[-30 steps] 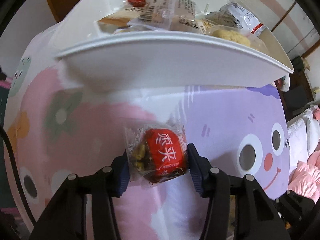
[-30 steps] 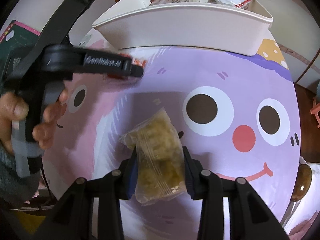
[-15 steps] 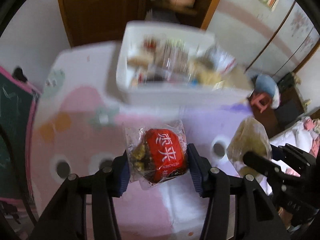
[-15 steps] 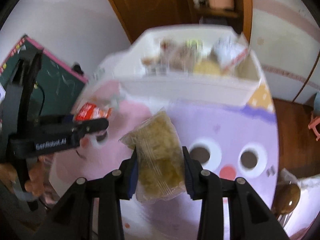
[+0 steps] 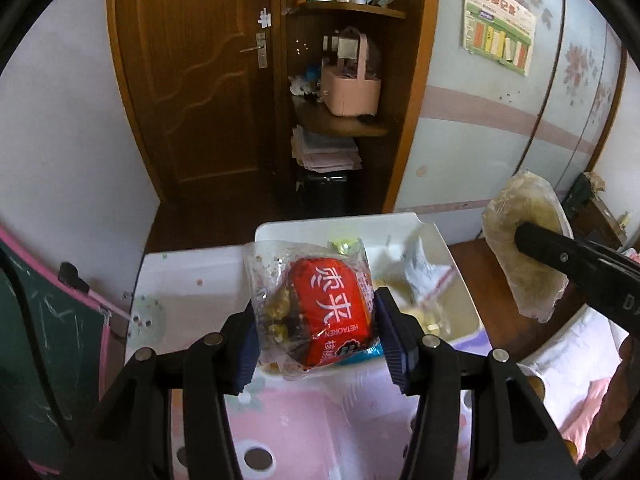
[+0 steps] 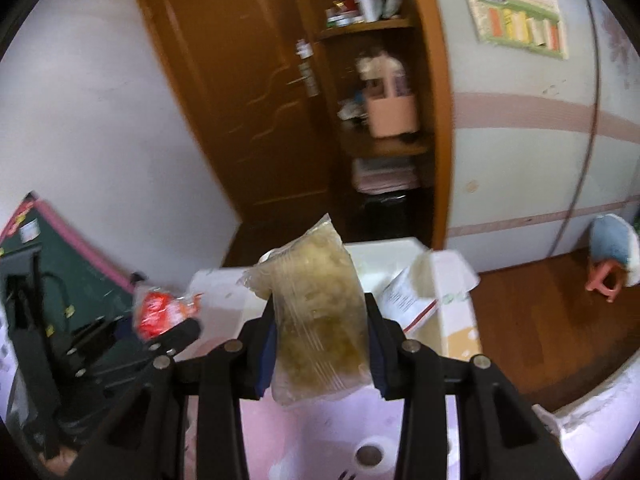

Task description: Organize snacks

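Both pairs of tongs have risen sharply in the last second: a second ago each wrist camera looked down at the cartoon-printed worktop with its packet just above the cloth, and now both look out across the room toward the brown door (image 5: pixel 200 80), with the white bin (image 5: pixel 460 276) low in each view. The left tongs (image 5: pixel 316 324) remain clenched on the red-labelled snack packet (image 5: pixel 324 312), which hangs in the air in front of the bin's near rim, above the bin's left half as the left camera shows it. The right tongs (image 6: pixel 320 340) remain clenched on the clear packet of pale yellow snack (image 6: pixel 316 312), likewise lifted, with the bin's far wall and right-hand corner showing behind it. In the left view that yellow packet appears off to the right, beyond the bin's right wall, so the two loads are well apart. The bin sits toward the worktop's far edge and already holds several wrapped snacks (image 5: pixel 424 272). Judging by this, both packets are picked and raised clear of the rim, and what remains for them is to carry them over the opening and let go; the right packet seems to have the farther sideways travel.
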Demonstrator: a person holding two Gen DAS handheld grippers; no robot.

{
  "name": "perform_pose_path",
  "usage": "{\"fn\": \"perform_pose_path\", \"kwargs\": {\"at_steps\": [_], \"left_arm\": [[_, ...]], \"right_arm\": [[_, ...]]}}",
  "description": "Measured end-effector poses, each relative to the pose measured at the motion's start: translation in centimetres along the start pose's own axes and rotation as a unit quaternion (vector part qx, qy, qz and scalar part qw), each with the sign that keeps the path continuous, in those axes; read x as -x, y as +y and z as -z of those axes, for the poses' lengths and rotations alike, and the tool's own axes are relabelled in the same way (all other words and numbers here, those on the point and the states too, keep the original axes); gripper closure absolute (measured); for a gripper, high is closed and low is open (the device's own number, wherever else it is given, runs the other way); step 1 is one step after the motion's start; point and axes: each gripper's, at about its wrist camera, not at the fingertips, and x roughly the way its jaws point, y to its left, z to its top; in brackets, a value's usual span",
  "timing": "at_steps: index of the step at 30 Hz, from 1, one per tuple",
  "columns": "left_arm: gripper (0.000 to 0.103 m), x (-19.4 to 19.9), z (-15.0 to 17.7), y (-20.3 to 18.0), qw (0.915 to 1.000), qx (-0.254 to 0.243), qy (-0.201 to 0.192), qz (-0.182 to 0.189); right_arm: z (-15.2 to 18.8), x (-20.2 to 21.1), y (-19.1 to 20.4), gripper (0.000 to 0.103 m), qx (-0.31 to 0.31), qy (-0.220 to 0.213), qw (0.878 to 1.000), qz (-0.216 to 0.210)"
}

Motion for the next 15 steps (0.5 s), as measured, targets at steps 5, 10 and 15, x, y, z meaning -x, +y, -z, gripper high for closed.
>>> {"fn": "perform_pose_path", "kwargs": {"at_steps": [5, 10, 15], "left_arm": [[0.045, -2.9, -2.1, -0.6, 0.9998, -0.013, 0.008, -0.014], [0.007, -5.6, -2.2, -0.5, 0.9997, -0.005, 0.022, -0.01], [0.007, -6.6, -0.5, -0.3, 0.9991, 0.002, 0.04, -0.015]], "right_arm": [[-2.3, -3.8, -0.5, 0.063, -0.009, 0.023, 0.998, 0.051], [-1.9, -7.1, -0.4, 0.055, 0.007, 0.059, 0.995, 0.085], [-0.6, -6.7, -0.9, 0.038, -0.005, 0.057, 0.996, 0.073]]}}
